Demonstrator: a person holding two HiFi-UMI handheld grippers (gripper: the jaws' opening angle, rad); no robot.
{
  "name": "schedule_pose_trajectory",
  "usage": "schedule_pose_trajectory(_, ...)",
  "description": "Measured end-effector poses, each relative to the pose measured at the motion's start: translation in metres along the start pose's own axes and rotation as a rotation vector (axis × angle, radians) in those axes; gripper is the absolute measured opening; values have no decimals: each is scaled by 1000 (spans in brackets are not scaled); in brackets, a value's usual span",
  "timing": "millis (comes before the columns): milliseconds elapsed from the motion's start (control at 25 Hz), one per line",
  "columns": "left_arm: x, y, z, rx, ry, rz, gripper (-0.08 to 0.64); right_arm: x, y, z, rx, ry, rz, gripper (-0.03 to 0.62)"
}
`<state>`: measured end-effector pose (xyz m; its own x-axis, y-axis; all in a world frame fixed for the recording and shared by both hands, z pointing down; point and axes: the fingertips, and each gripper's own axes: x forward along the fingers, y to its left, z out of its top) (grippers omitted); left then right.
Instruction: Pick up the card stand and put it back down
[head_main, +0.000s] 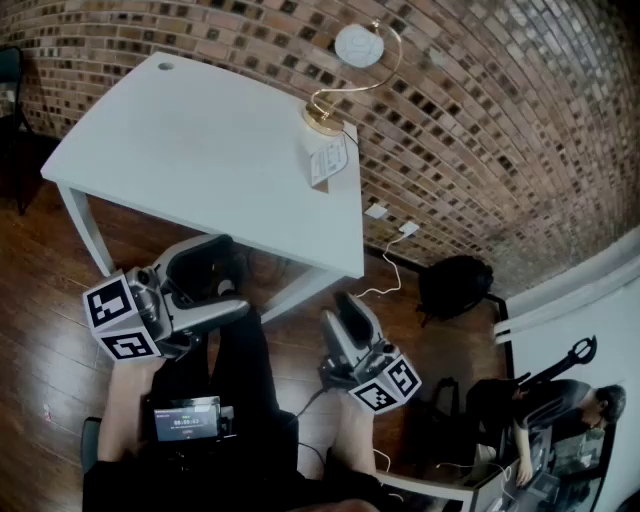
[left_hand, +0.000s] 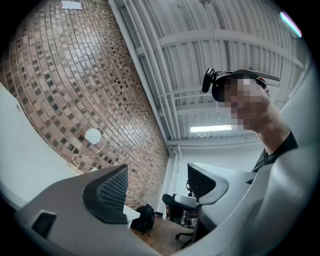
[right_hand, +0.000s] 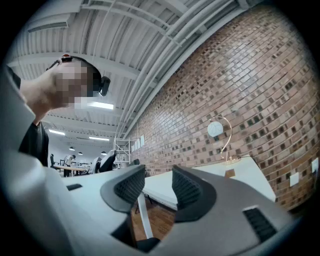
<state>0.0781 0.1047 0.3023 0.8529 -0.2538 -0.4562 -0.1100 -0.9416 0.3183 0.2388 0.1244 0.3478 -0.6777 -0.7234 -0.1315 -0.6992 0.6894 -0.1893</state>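
Observation:
A gold wire card stand (head_main: 325, 112) with a round white card stands at the white table's (head_main: 200, 150) far right edge, by the brick wall. A small white printed card (head_main: 328, 160) leans just in front of it. Both grippers hang below the table's near edge, over the person's lap, well short of the stand. My left gripper (head_main: 228, 285) is open and empty. My right gripper (head_main: 345, 305) is open and empty too. The left gripper view has the stand (left_hand: 92, 137) far off left of its jaws (left_hand: 157, 187). In the right gripper view the stand (right_hand: 220, 137) rises right of the jaws (right_hand: 159, 189).
A black backpack (head_main: 455, 285) lies on the wood floor right of the table, by wall sockets (head_main: 376, 211) and a white cable. A small screen device (head_main: 187, 418) rests on the person's lap. Another person (head_main: 560, 410) sits at a desk at the bottom right.

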Motion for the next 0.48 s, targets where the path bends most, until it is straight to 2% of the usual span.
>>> schedule_pose_trajectory(480, 32, 48, 6, 11, 66, -44, 373, 32, -47, 3, 8, -31, -37, 198)
